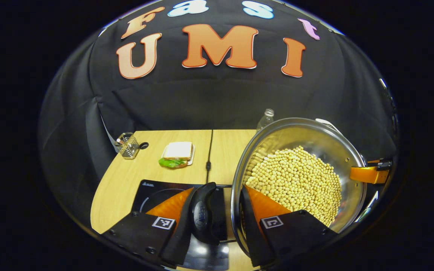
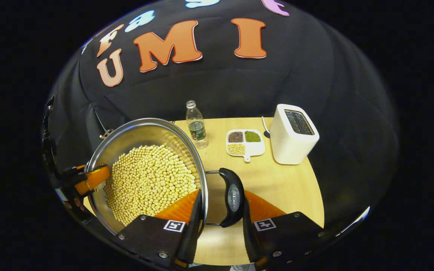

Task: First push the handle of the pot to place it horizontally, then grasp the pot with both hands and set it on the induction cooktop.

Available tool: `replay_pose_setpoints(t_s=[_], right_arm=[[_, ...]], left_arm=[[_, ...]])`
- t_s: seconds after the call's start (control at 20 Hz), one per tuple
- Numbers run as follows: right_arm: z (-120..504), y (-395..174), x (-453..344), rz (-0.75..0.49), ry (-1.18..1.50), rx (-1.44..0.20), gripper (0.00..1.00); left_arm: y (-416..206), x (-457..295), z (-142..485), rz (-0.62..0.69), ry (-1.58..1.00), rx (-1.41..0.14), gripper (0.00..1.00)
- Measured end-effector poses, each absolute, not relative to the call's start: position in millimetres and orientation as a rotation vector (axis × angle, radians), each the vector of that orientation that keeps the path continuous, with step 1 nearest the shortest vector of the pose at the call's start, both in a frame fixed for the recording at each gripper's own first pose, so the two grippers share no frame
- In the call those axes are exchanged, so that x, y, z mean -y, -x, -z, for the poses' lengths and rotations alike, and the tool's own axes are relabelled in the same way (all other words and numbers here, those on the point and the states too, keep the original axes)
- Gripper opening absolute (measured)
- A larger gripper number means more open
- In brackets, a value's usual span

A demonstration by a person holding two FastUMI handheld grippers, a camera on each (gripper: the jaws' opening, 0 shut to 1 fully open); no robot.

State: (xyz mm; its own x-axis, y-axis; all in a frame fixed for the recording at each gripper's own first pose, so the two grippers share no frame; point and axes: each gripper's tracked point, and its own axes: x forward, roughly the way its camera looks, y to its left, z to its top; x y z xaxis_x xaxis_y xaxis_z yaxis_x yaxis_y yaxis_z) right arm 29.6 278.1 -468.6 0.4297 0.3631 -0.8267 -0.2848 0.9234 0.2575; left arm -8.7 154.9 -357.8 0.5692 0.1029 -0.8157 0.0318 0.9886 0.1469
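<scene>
A light wooden table carries an induction cooktop, a sandwich, a wire basket, a water bottle, a divided bean dish and a white toaster

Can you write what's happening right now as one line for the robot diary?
step: carrying pot | pot: full of beans, lifted | left gripper: shut on left handle | right gripper: shut on right handle | cooktop: below, left of pot

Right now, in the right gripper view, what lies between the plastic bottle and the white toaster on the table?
In the right gripper view, a small divided dish of dark, green and pale grains lies between the bottle and the toaster, touching neither.
</scene>
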Motion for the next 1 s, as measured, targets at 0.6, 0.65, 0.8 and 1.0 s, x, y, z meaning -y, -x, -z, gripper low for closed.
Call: replay_pose_setpoints(t_s=[0.6,0.65,0.8,1.0], right_arm=[[466.9,-44.9,-272.4,-0.485,-0.073,-1.028,0.52],[467.9,-45.1,-273.0,-0.489,-0.072,-1.026,0.52],[470.6,-45.9,-275.2,-0.495,-0.068,-1.026,0.52],[471.7,-42.9,-277.1,-0.495,-0.064,-1.04,0.52]], left_arm=[[-6.3,-315.2,338.2,-0.156,-0.139,-0.936,0.67],[-5.6,-322.2,337.4,-0.163,-0.138,-0.935,0.67],[-6.4,-345.3,337.2,-0.175,-0.134,-0.937,0.67],[-3.7,-371.6,345.0,-0.183,-0.142,-0.945,0.67]])
